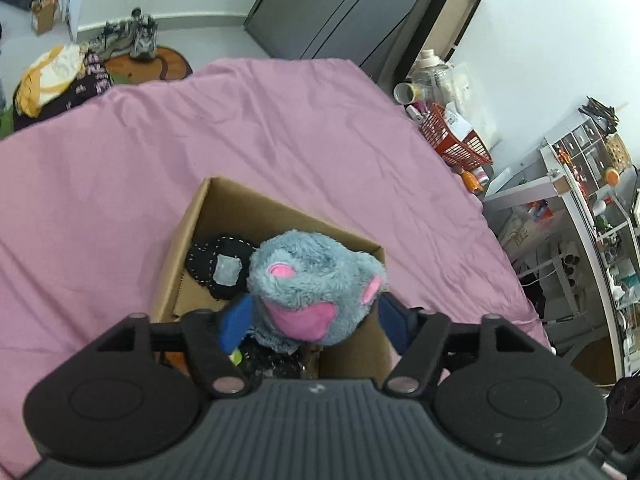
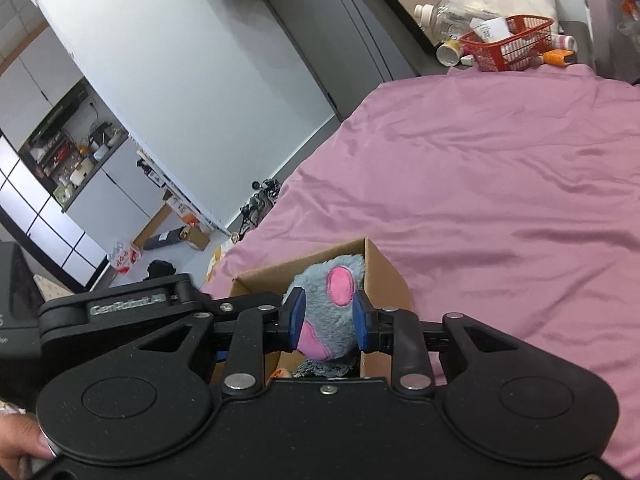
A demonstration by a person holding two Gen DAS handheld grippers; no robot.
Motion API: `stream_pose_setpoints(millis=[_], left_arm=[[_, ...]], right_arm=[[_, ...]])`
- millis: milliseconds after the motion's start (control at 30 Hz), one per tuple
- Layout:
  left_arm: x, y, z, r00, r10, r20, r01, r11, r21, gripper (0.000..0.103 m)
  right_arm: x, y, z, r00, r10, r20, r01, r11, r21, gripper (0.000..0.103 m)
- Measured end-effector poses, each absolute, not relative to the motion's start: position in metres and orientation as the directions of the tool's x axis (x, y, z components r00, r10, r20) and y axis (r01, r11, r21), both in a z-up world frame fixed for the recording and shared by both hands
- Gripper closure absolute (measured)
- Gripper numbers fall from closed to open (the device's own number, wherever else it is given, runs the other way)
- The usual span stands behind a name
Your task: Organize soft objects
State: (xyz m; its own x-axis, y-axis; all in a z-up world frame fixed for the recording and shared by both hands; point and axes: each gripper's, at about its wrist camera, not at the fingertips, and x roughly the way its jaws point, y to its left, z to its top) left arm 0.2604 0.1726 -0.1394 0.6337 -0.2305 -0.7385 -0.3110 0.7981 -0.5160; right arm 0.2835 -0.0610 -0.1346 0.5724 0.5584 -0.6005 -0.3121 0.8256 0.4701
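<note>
Black stitched plush (image 1: 222,266) in box (image 1: 188,220) shows only from left wrist.

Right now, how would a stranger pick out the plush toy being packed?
On the pink bedsheet stands an open cardboard box. The plush toy sits at its top: fluffy grey-blue with pink patches, unlike the black stitched item beside it.

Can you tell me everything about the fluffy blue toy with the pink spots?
The plush toy is shaggy grey-blue fur with pink patches that look like felt. It sits over the open cardboard box on the pink bedsheet. The left gripper and right gripper both flank it with blue pads, the right one pressing its sides. A black stitched plush lies beside it.
</note>
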Motion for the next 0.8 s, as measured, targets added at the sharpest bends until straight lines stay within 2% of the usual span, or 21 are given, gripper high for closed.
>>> stream_pose_setpoints(millis=[100, 200, 400, 567, 667, 800], left_arm=[[0.246, 0.171, -0.123, 0.642, -0.2, -0.74, -0.317, 0.81, -0.494, 0.024], [0.232, 0.17, -0.107, 0.643, -0.185, -0.743, -0.313, 0.822, -0.475, 0.023], [0.198, 0.153, -0.07, 0.683, -0.142, -0.716, -0.262, 0.868, -0.421, 0.018], [0.171, 0.132, -0.051, 0.69, -0.117, -0.714, -0.233, 0.899, -0.372, 0.014], [0.157, 0.123, -0.042, 0.695, -0.108, -0.711, -0.225, 0.907, -0.357, 0.013], [0.138, 0.109, -0.027, 0.696, -0.085, -0.713, -0.226, 0.916, -0.33, 0.006]], right_arm=[[0.273, -0.07, -0.121, 0.607, 0.537, -0.586, -0.296, 0.837, 0.459, 0.064], [0.259, -0.082, -0.103, 0.65, 0.521, -0.554, -0.288, 0.843, 0.455, 0.052], [0.228, -0.116, -0.072, 0.714, 0.488, -0.502, -0.258, 0.85, 0.458, 0.044], [0.206, -0.136, -0.055, 0.73, 0.453, -0.512, -0.238, 0.871, 0.431, 0.043], [0.193, -0.143, -0.045, 0.735, 0.441, -0.515, -0.235, 0.878, 0.416, 0.036], [0.172, -0.158, -0.033, 0.752, 0.435, -0.496, -0.224, 0.875, 0.429, 0.024]])
